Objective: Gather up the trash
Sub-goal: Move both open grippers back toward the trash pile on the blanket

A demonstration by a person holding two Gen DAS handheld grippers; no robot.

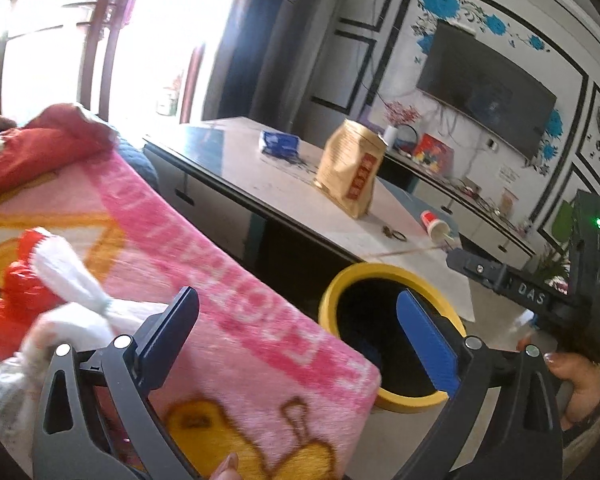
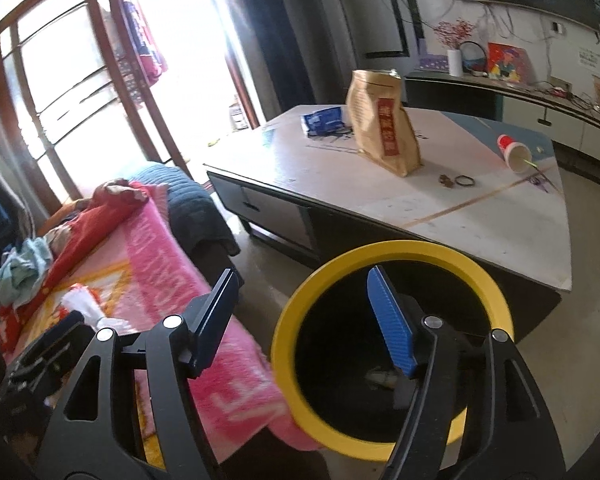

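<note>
A yellow-rimmed black trash bin (image 1: 392,336) (image 2: 392,344) stands on the floor between the sofa and the coffee table. My left gripper (image 1: 300,336) is open and empty, above the pink blanket (image 1: 228,292) next to the bin. A white and red plastic bag (image 1: 60,280) lies on the blanket to its left; it also shows in the right wrist view (image 2: 84,304). My right gripper (image 2: 304,320) is open and empty, over the bin's rim; some scraps lie inside. On the table stand a brown paper bag (image 2: 384,124), a blue wrapper (image 2: 322,120) and a tipped paper cup (image 2: 514,152).
The coffee table (image 2: 440,216) is just beyond the bin. The sofa holds a pink blanket (image 2: 172,276), red cloth (image 2: 100,216) and clothes. A TV cabinet (image 2: 540,108) with clutter runs along the far wall. The right gripper's body (image 1: 540,288) shows in the left wrist view.
</note>
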